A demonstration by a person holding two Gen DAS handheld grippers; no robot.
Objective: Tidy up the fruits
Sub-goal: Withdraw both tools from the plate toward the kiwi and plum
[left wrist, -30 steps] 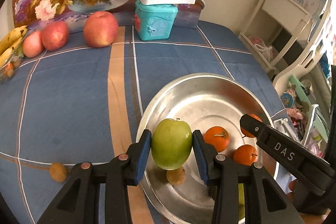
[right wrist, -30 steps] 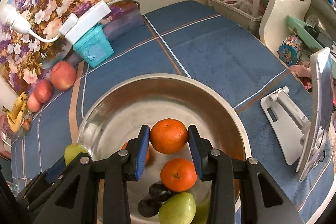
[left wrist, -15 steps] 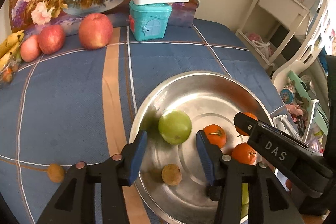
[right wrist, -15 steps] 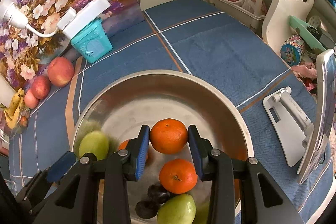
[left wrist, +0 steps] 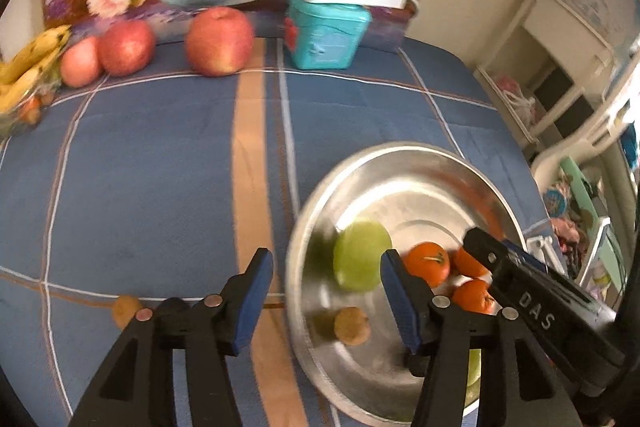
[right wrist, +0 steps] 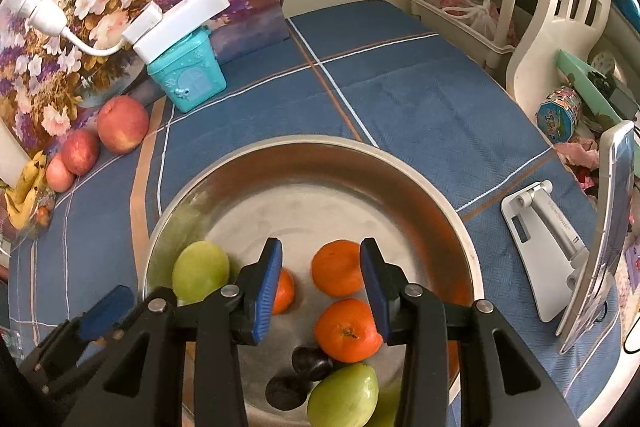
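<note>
The left gripper point(left wrist: 326, 277) hangs over the near-left rim of the bowl point(left wrist: 404, 151), its jaws spread wide and gripping nothing — the rim passes between them. A green apple point(left wrist: 362, 255) lies in the bowl just inside the right jaw, with a small brown fruit point(left wrist: 351, 325) nearer the camera on the bowl floor and another brown one point(left wrist: 126, 309) out on the blue counter point(left wrist: 160, 167) beside the left jaw. The right gripper point(right wrist: 320, 281) is also open, jaws wide, hovering low inside the bowl point(right wrist: 420, 175); one orange point(right wrist: 338, 267) sits on the bowl floor between the jaws, apart from both pads. A second orange point(right wrist: 346, 331) lies just below it, a third point(right wrist: 284, 291) peeks out behind the left jaw, and two dark plums point(right wrist: 310, 363) and a green fruit point(right wrist: 344, 397) crowd the near edge. The green apple point(right wrist: 200, 269) rests at the left of the bowl. At the back of the counter stand three red apples point(left wrist: 220, 41), bananas point(left wrist: 28, 63) and a teal box point(left wrist: 326, 29) — well apart from the bowl
</note>
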